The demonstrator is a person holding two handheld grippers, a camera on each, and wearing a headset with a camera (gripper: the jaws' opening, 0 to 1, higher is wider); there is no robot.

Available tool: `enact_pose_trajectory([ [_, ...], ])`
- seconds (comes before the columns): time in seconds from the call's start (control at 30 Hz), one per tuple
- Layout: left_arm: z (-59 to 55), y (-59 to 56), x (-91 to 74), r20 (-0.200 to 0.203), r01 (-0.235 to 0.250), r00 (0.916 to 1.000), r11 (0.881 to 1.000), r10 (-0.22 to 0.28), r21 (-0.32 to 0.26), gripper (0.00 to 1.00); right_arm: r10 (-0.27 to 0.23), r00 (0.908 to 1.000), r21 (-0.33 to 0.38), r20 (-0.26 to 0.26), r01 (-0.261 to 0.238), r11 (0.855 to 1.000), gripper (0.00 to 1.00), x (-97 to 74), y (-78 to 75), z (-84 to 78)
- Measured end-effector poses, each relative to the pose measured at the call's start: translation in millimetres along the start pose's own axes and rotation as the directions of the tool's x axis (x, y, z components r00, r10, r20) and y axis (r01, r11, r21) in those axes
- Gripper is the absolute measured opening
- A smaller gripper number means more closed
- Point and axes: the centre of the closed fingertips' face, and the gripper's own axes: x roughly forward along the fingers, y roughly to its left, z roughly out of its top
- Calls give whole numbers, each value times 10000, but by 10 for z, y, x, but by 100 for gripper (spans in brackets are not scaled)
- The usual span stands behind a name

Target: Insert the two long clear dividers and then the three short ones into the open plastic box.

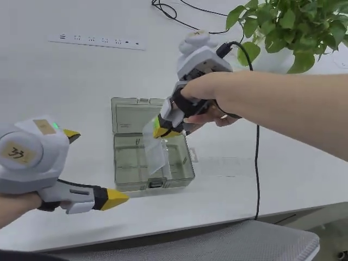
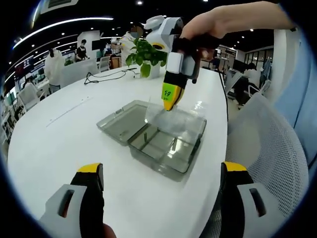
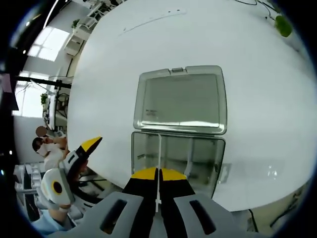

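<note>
The right gripper (image 1: 163,130) hangs over the open box (image 1: 136,186), its fingers (image 3: 145,174) pinched tight on a clear divider (image 1: 156,152). The sheet dangles from them at a tilt, its lower edge in or just above the middle of the box (from where I stand I can't tell whether it touches the bottom). In the right gripper view it runs edge-on, straight out ahead of the fingers and roughly front to back across the box. The lid (image 1: 136,115) lies folded back flat on the counter (image 1: 65,87). The left gripper (image 1: 92,166) waits off the box's left front, apart from it, fingers spread wide and holding nothing.

This looks to me like the seating of a divider, probably one of the long ones. I can't make out any other already seated, so the job seems to be near its start. The next move calls for bringing the sheet upright, lining its ends up with the slots in the walls, and lowering it straight. So thin a sheet will likely bow if pushed crooked. The free gripper could steady the box. A faint clear patch (image 1: 228,166) right of the box may be the remaining dividers, but it's too faint to say.
</note>
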Motion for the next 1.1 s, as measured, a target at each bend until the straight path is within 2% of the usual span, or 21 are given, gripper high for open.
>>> enact_pose_trajectory([
  [0.13,6,-11,11,65,30,10000,10000,-30,-15,100,-200,9996,-230,-187,195,9995,2,51,16,-9],
  [0.23,4,-21,11,106,63,9999,10000,-63,-50,100,-501,9987,-299,-11,500,9983,2,75,-20,29],
  [0.3,-2,-20,7,113,46,9999,10000,-46,-49,100,-605,9981,-341,-75,602,9976,2,89,-28,4],
  [0.47,-17,-23,-3,134,44,9999,9999,-43,-100,100,-688,9976,-308,-92,685,9972,2,45,58,-170],
  [0.6,-23,-18,-1,157,44,9999,9999,-42,-115,100,-672,9976,-396,-139,666,9970,2,59,75,-198],
  [0.87,-31,-21,-6,213,75,9997,9998,-71,-169,99,-787,9967,-457,-187,778,9959,2,117,41,-101],
  [1.1,-52,-8,-9,204,55,9998,9998,-51,-197,99,-875,9960,-445,-185,866,9952,2,129,47,-150],
])
